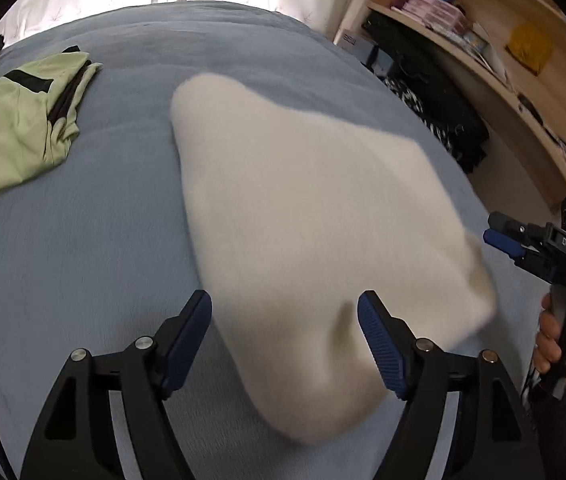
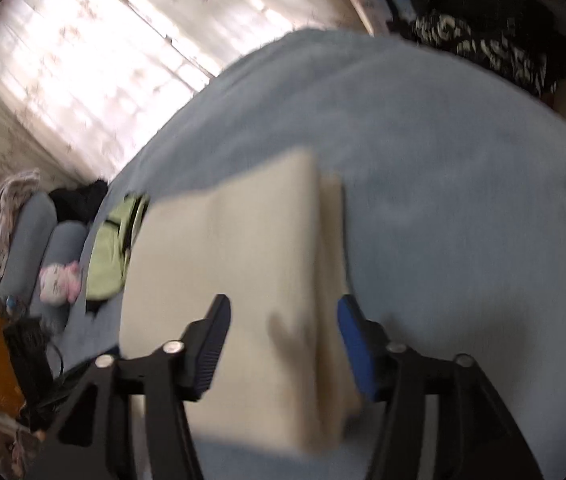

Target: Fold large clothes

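Observation:
A folded cream-white fuzzy garment [image 1: 303, 216] lies on the blue bed cover [image 1: 83, 240]. My left gripper [image 1: 283, 328] is open over its near end, fingers on either side, not gripping. My right gripper [image 1: 503, 236] shows at the right edge beside the garment, its jaws look nearly shut and empty from this side. In the right wrist view the right gripper [image 2: 283, 336] is open above the same folded garment [image 2: 243, 280], which is motion-blurred. A folded light-green garment [image 1: 23, 120] with black trim lies at the far left; it also shows in the right wrist view [image 2: 111, 248].
Wooden shelves [image 1: 503, 52] with boxes and dark bags stand right of the bed. A curtained window [image 2: 103, 60] is behind. Grey pillows [image 2: 43, 240], a pink-white plush toy [image 2: 59, 280] and dark clothes lie at the bed's head.

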`<control>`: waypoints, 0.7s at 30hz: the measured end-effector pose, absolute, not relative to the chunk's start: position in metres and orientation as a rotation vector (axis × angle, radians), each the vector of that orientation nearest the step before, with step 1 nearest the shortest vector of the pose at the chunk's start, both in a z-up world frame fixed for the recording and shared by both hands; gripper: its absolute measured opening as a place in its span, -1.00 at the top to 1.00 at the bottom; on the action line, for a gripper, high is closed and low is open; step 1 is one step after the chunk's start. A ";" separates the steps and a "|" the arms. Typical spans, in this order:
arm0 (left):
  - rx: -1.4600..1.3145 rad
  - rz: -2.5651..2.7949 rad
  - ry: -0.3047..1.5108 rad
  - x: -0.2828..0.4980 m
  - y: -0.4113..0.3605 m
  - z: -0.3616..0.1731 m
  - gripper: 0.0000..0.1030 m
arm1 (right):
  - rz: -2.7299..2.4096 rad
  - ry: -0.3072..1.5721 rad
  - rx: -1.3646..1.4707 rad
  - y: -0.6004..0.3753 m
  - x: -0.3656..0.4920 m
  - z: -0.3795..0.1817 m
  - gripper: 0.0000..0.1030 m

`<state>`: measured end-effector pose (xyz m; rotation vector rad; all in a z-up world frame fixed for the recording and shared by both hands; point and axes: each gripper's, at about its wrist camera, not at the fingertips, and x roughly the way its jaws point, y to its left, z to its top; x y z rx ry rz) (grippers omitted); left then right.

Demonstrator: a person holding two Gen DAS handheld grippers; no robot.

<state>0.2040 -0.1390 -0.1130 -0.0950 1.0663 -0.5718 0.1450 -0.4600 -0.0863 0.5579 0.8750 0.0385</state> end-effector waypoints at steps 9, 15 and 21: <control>-0.228 -0.545 1.142 0.305 -0.142 -0.127 -0.43 | 0.046 1.048 0.602 -0.490 0.272 -0.139 0.45; -0.164 -0.546 1.066 0.310 -0.153 -0.125 -0.20 | 0.073 0.904 0.517 -0.488 0.269 -0.123 0.75; -0.207 -0.500 1.061 0.308 -0.150 -0.131 -0.39 | 0.014 1.039 0.660 -0.512 0.266 -0.158 -0.09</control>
